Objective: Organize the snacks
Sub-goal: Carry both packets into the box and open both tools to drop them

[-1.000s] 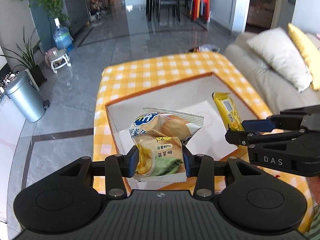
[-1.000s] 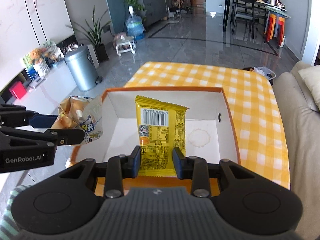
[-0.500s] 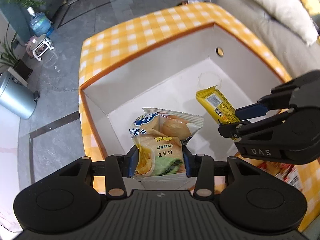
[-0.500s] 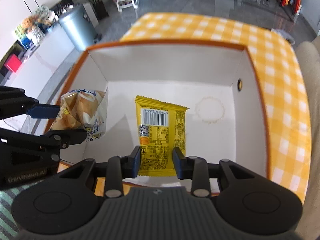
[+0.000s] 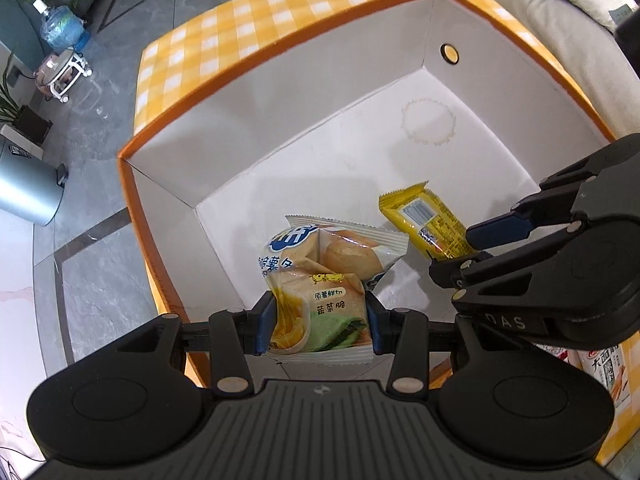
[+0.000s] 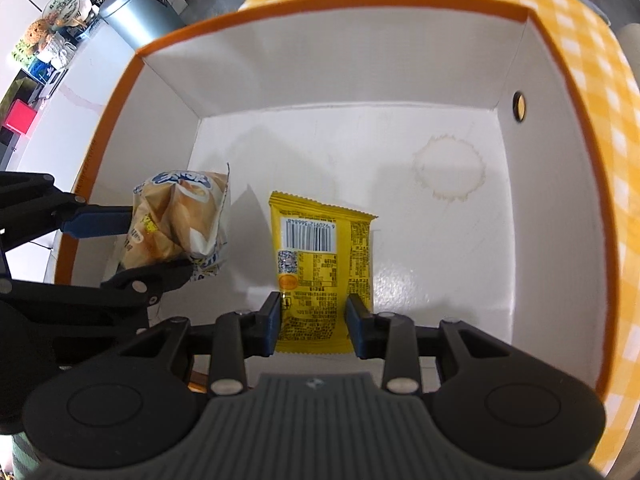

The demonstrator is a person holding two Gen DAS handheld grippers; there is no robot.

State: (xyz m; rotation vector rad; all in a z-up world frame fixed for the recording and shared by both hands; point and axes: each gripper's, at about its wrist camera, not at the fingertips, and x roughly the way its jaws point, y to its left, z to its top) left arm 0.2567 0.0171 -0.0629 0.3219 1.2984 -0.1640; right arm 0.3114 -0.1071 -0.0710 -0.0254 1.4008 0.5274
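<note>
My left gripper point(image 5: 318, 322) is shut on two clear snack packets point(image 5: 320, 280), one with a green and yellow label in front, one with blue print behind. It holds them inside the white box with an orange rim point(image 5: 280, 60). My right gripper point(image 6: 314, 324) is shut on a yellow snack packet point(image 6: 320, 260), barcode side up, low over the box floor. The yellow packet also shows in the left wrist view point(image 5: 428, 220), and the clear packets in the right wrist view point(image 6: 180, 220). The box point(image 6: 360, 0) stands on a yellow checked tablecloth point(image 6: 592, 40).
Another snack packet with red print point(image 5: 604, 372) lies on the tablecloth point(image 5: 240, 28) outside the box at the right. A grey bin point(image 5: 24, 188) and a water bottle point(image 5: 62, 30) stand on the floor to the left. A sofa point(image 5: 540, 12) is at the right.
Both grippers have moved forward and down into the box with their packets still held. The box now fills most of both views.
</note>
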